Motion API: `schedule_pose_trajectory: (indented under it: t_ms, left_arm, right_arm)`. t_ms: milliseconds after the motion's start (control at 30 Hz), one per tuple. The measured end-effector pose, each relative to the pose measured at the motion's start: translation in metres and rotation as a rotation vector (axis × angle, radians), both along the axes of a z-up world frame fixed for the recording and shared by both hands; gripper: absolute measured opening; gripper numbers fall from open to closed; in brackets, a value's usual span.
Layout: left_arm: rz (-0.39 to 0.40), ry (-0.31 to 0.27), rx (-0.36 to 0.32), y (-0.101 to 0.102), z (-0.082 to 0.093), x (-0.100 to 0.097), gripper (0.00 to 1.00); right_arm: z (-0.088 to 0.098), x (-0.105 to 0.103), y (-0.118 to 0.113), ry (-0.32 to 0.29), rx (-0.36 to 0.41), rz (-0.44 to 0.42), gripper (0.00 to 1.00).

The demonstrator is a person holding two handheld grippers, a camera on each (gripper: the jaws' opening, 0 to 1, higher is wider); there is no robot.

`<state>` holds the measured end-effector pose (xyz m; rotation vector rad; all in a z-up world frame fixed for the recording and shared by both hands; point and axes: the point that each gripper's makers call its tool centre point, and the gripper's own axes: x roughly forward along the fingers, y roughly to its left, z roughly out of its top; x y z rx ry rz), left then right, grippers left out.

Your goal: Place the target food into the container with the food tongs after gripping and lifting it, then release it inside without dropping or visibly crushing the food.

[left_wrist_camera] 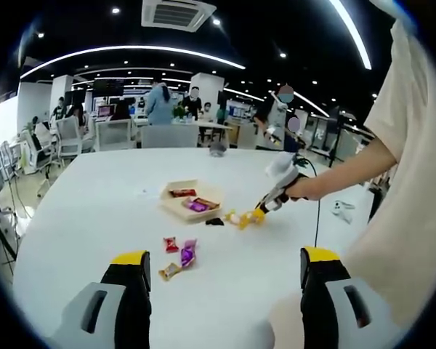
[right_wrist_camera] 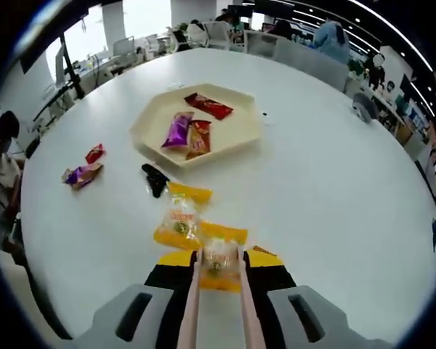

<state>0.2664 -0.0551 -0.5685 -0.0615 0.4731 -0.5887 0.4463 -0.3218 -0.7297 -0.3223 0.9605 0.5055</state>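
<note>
In the right gripper view, low centre, the right gripper (right_wrist_camera: 218,270) has its jaws closed on pale tongs (right_wrist_camera: 191,309), whose slim arms pinch a glossy yellow packet (right_wrist_camera: 218,266). Two similar crinkly packets (right_wrist_camera: 182,222) lie just above on the smooth white bench (right_wrist_camera: 334,182). Higher still, the shallow hexagonal cream tray (right_wrist_camera: 149,138) holds purple, orange and red wrappers. In the left gripper view, the left gripper (left_wrist_camera: 221,265) shows its jaws wide apart and empty at the frame's bottom.

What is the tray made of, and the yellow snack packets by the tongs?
The tray looks like pale wood or pressed paperboard: matte, cream-coloured, no shine, so I can't tell which. The yellow snack packets look like thin plastic film: glossy, crinkled, partly see-through, with food showing inside. The tongs look like smooth, pale plastic or wood.
</note>
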Motion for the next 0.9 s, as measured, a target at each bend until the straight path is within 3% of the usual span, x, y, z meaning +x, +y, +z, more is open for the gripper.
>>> schedule_pose_trajectory:
  t_ms: [567,900]
  left_arm:
    - [-0.005,-0.007,0.009,0.002,0.003,0.001,0.84]
    - [-0.016,-0.014,0.002,-0.004,0.003,0.001,0.84]
  right_arm:
    - [0.005,-0.008,-0.004,-0.007,0.037,-0.030,0.23]
    - [0.027,0.001,-0.010,-0.057,0.042,-0.031,0.24]
